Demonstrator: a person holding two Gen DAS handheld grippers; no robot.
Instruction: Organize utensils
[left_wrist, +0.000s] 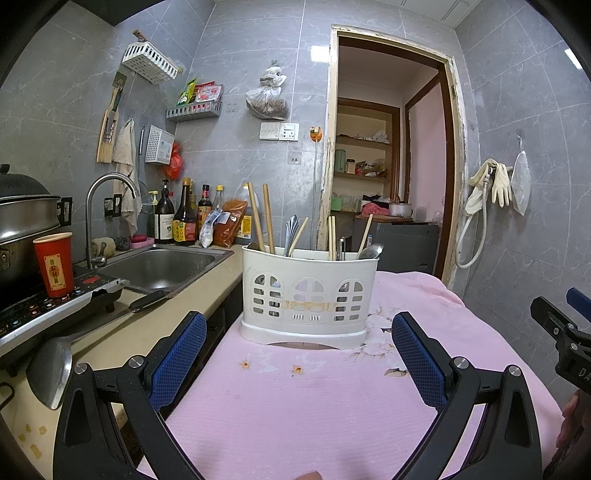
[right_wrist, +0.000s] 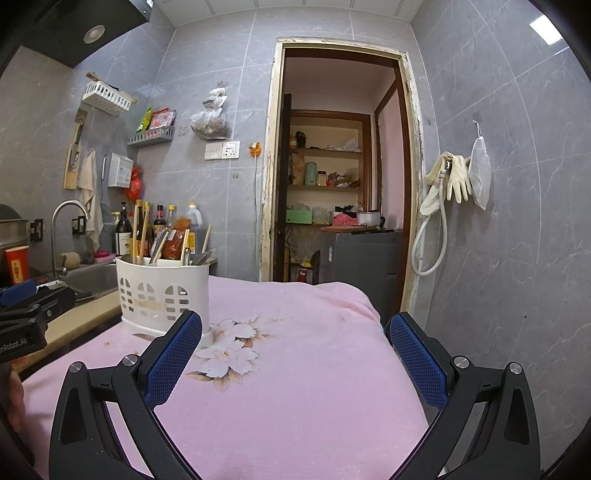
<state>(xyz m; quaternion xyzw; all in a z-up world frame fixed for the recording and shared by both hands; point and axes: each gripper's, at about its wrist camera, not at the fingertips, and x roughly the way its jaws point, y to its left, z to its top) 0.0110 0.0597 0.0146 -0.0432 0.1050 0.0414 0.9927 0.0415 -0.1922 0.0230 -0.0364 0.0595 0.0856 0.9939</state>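
Note:
A white plastic utensil caddy (left_wrist: 309, 295) stands on a pink cloth-covered table (left_wrist: 314, 406). It holds wooden chopsticks (left_wrist: 269, 218) and metal spoons (left_wrist: 370, 252), all upright. My left gripper (left_wrist: 298, 325) is open and empty, just in front of the caddy. My right gripper (right_wrist: 294, 325) is open and empty, over the pink cloth to the right of the caddy (right_wrist: 162, 291). The right gripper's body shows at the right edge of the left wrist view (left_wrist: 565, 332).
A counter with a steel sink (left_wrist: 162, 266), tap, sauce bottles (left_wrist: 184, 218), a red paper cup (left_wrist: 54, 264) and an induction cooker (left_wrist: 48, 306) runs along the left. A ladle (left_wrist: 51, 365) lies on the counter. A doorway (right_wrist: 340, 184) opens behind the table.

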